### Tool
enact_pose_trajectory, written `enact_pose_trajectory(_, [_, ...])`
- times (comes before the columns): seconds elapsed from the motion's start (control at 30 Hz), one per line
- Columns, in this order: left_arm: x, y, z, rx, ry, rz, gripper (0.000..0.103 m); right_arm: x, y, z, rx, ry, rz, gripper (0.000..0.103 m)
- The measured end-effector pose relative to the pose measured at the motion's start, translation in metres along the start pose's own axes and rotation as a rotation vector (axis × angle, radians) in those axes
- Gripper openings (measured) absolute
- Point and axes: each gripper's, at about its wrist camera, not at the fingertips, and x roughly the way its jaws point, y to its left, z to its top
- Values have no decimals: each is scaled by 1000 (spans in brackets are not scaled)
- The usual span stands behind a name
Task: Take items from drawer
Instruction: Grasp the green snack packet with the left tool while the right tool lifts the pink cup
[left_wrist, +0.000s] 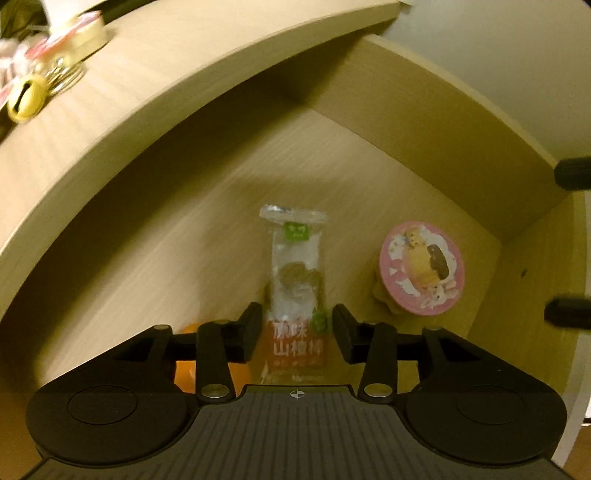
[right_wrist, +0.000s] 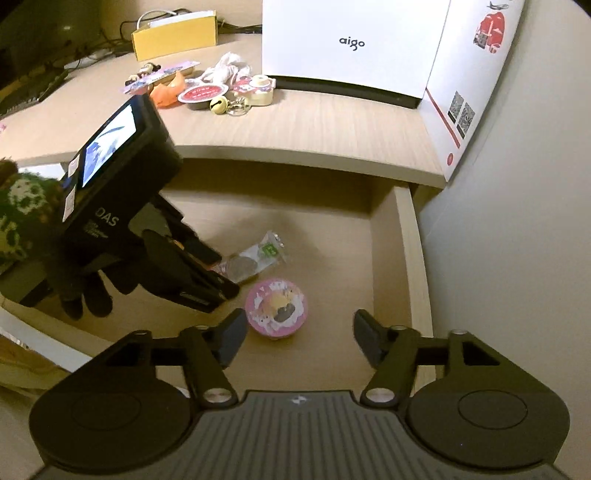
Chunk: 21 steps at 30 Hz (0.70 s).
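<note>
An open wooden drawer (right_wrist: 410, 258) holds a long clear-and-orange snack packet (left_wrist: 295, 273) and a small cup with a pink picture lid (left_wrist: 421, 269). My left gripper (left_wrist: 298, 328) is low inside the drawer and open, with the packet's orange lower half between its fingers, which are not pressed onto it. An orange object (left_wrist: 188, 358) shows behind its left finger. In the right wrist view the left gripper (right_wrist: 225, 277) reaches down over the packet (right_wrist: 258, 256), held by a gloved hand (right_wrist: 88, 291). My right gripper (right_wrist: 301, 341) hovers open just in front of the pink cup (right_wrist: 277, 308), holding nothing.
The desk top (right_wrist: 332, 125) above the drawer carries a white aigo box (right_wrist: 351, 48), a yellow box (right_wrist: 173, 35), a tape roll (right_wrist: 260, 90), a bell (right_wrist: 218, 105) and several small trinkets. A pale wall (right_wrist: 517, 258) runs along the drawer's right side.
</note>
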Motion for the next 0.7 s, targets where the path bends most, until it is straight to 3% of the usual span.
enact_pose_trajectory(0.07, [2, 0, 2, 1, 0, -4, 47, 13, 3, -3, -27, 10, -4, 77])
enact_pose_trajectory(0.1, [2, 2, 3, -7, 3, 2, 39, 17, 4, -3, -38, 14, -9, 77])
enact_pose_trajectory(0.23, [1, 12, -1, -77, 55, -24, 39, 40, 5, 7, -46, 43, 19, 77])
enact_pose_trajectory(0.5, [-11, 43, -28, -189, 86, -53, 38, 111, 12, 36, -121, 247, 52, 76])
enact_pose_trajectory(0.53, [-12, 44, -30, -197, 85, -53, 38, 117, 13, 37, -130, 268, 63, 74])
enact_pose_trajectory(0.6, [-12, 42, -32, -211, 79, -52, 38, 127, 15, 38, -135, 324, 94, 56])
enact_pose_trajectory(0.7, [-9, 40, -35, -230, 60, -52, 37, 130, 18, 36, -158, 333, 101, 56])
